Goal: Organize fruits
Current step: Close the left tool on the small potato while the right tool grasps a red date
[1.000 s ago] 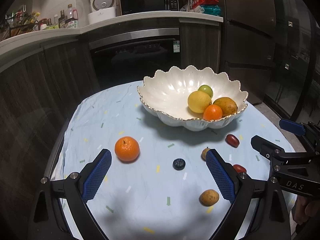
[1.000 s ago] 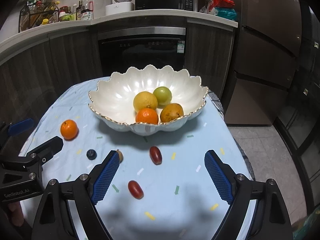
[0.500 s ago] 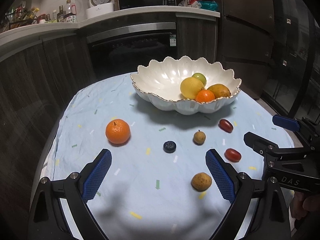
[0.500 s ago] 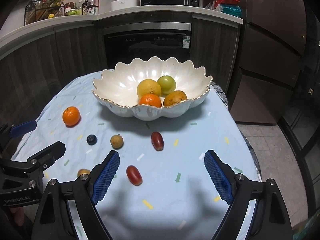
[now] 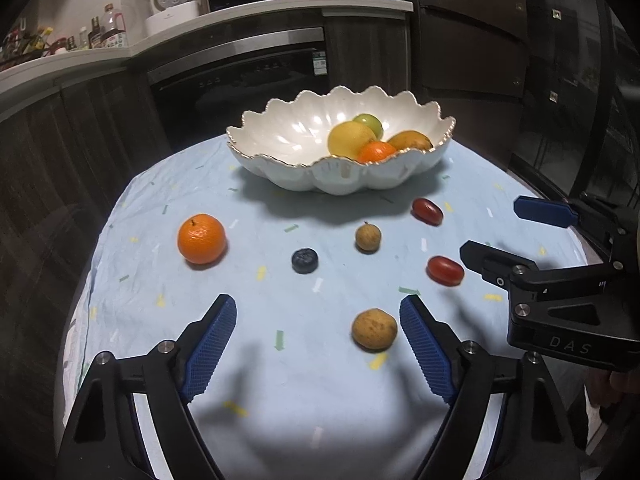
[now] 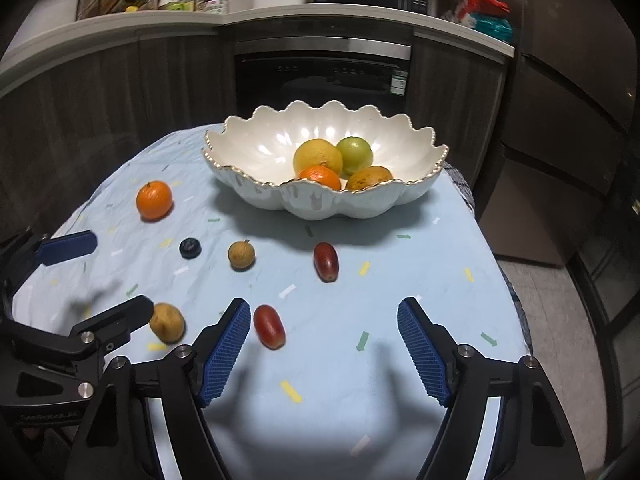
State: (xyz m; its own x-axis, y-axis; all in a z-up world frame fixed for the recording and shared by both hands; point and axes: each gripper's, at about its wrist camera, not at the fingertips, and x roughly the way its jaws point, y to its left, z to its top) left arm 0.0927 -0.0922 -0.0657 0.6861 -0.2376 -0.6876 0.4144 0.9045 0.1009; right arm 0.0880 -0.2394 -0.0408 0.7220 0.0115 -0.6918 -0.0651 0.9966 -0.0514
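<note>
Both tongs hover wide open, holding nothing. A tan fruit [image 5: 374, 328] lies just inside the left tongs' [image 5: 318, 342] right finger; a red grape [image 6: 269, 327] sits beside the right tongs' [image 6: 322, 344] left finger. Farther off lie a blueberry [image 5: 305, 260], an orange [image 5: 201, 238], then the bowl [image 5: 332, 174]

"DAS" is printed on the right gripper [image 5: 516, 232].
</note>
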